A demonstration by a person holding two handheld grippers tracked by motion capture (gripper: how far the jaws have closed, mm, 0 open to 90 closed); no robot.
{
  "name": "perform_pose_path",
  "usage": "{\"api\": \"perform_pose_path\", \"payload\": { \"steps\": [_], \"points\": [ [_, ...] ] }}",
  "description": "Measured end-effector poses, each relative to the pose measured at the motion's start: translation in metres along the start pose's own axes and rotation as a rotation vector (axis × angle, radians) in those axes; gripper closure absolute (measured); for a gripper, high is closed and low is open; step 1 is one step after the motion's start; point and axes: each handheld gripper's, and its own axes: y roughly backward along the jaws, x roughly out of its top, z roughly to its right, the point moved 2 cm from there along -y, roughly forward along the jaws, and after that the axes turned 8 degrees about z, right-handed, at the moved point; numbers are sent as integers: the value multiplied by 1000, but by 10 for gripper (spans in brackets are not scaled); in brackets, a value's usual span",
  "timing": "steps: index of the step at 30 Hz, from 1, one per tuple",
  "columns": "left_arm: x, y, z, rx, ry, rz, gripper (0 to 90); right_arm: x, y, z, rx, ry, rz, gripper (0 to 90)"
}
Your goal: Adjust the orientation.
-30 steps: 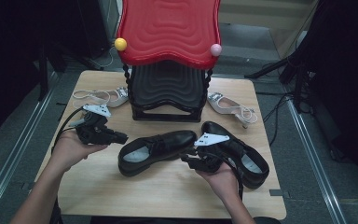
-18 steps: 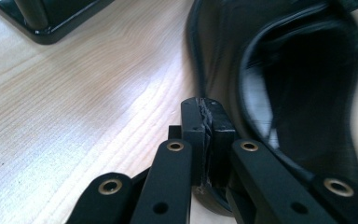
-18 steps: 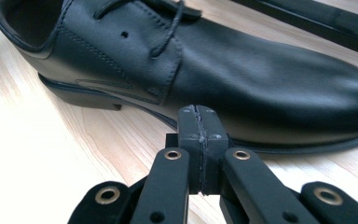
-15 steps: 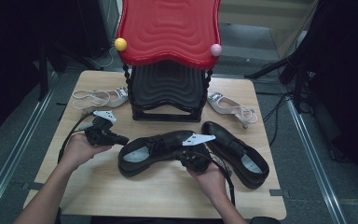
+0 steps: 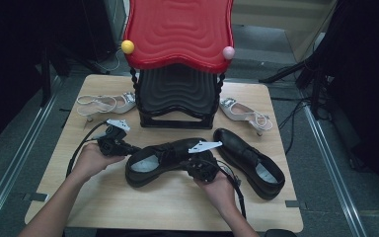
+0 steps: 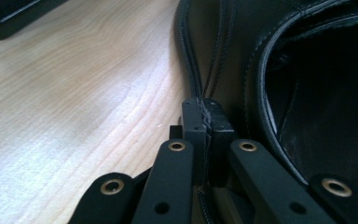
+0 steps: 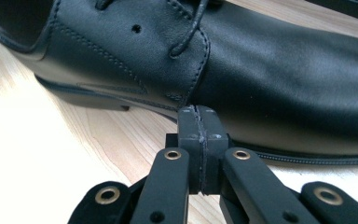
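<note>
Two black leather lace-up shoes lie on the wooden table [image 5: 103, 197]. The left shoe [image 5: 165, 157] lies crosswise, its heel opening toward my left hand; the other shoe [image 5: 249, 160] lies to its right. My left gripper [image 5: 134, 149] [image 6: 206, 109] sits low at the heel of the left shoe [image 6: 242, 70]. Its jaws have just closed, pads pressed together with nothing between them. My right gripper [image 5: 193, 163] [image 7: 198, 116] is shut and empty, with its tips against the sole edge on the near side of that shoe [image 7: 261, 60], below the laces.
A rack with a red wavy top [image 5: 177, 29] and a black lower tier [image 5: 176, 96] stands at the back middle, with a yellow knob [image 5: 127, 47] and a pink knob [image 5: 228, 53]. One white sandal [image 5: 106, 103] lies to its left, another [image 5: 244, 113] to its right.
My left hand came down and in toward the shoe's heel. My right hand shifted left, from near the right shoe to the near side of the left shoe.
</note>
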Motion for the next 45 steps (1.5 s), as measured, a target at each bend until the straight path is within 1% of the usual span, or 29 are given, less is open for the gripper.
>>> {"api": "perform_pose_path", "payload": {
  "steps": [2, 3, 4, 6, 8, 9, 11, 12, 13, 14, 15, 16, 17, 22, 24, 25, 26, 27, 29, 30, 31, 32, 36, 38, 41, 42, 43, 44, 45],
  "points": [
    [-1, -1, 1, -9, -1, -4, 898, 0, 1, 1, -12, 3, -1, 900],
    [-2, -3, 3, -16, -5, -12, 898, 0, 1, 1, -12, 3, -1, 900],
    [-2, -5, 8, -14, -22, -22, 898, 1, 3, 4, -18, -7, 5, 900],
    [-2, -5, 9, -20, -26, -23, 897, 1, 4, 7, -17, -20, 0, 900],
    [-2, -6, 11, -29, -23, -20, 896, 0, 4, 9, -16, -30, -3, 900],
    [-3, -8, 13, -48, -1, -18, 891, 0, 5, 10, -21, -36, -3, 900],
    [-3, -10, 14, -55, 5, -18, 894, 0, 5, 11, -25, -35, -3, 900],
    [-3, -11, 18, -51, -7, -20, 896, 1, 6, 13, -27, -40, -1, 900],
    [-3, -11, 18, -51, -7, -20, 900, 1, 6, 13, -27, -40, -1, 900],
    [-2, -14, 20, -39, 2, -9, 900, 1, 8, 14, -23, -54, -2, 900],
    [-2, -15, 21, -41, 14, -4, 900, 1, 8, 15, -21, -58, -3, 900],
    [-2, -15, 21, -41, 14, -4, 900, 1, 8, 15, -22, -60, -3, 900],
    [-2, -17, 23, -52, 27, -5, 900, 1, 9, 15, -26, -61, -5, 900],
    [-3, -20, 29, -57, 14, -4, 900, 0, 11, 18, -35, -64, -5, 900],
    [-3, -22, 33, -65, 11, -6, 900, 0, 12, 20, -43, -67, -8, 900],
    [-3, -23, 35, -70, 10, -9, 900, 1, 15, 22, -36, -75, -1, 900],
    [-3, -26, 39, -83, 1, -14, 900, 2, 16, 23, -29, -86, 6, 900],
    [-3, -28, 42, -97, 3, -16, 900, 2, 17, 23, -24, -89, 11, 900],
    [-3, -29, 44, -97, 0, -13, 900, 2, 20, 23, -27, -92, 15, 900],
    [-3, -33, 49, -101, -9, -11, 900, 2, 22, 24, -27, -93, 21, 900],
    [-3, -33, 49, -101, -9, -11, 900, 2, 22, 24, -27, -93, 21, 900],
    [-3, -36, 54, -113, -9, -10, 900, 2, 24, 25, -29, -97, 22, 900],
    [-2, -41, 59, -122, -13, -7, 900, 2, 26, 27, -34, -104, 24, 900],
    [-1, -45, 64, -122, -17, 5, 898, 1, 28, 30, -38, -111, 26, 900],
    [-1, -47, 66, -116, -16, 6, 892, 1, 29, 31, -41, -114, 28, 900],
    [-1, -49, 72, -89, -33, 19, 892, 2, 30, 32, -44, -119, 30, 900],
    [-1, -49, 72, -89, -33, 19, 892, 2, 30, 32, -44, -119, 30, 900],
    [-1, -50, 73, -83, -30, 21, 892, 1, 31, 33, -44, -120, 28, 900],
    [-1, -52, 74, -86, -6, 29, 892, 1, 32, 34, -47, -119, 28, 900]
  ]
}}
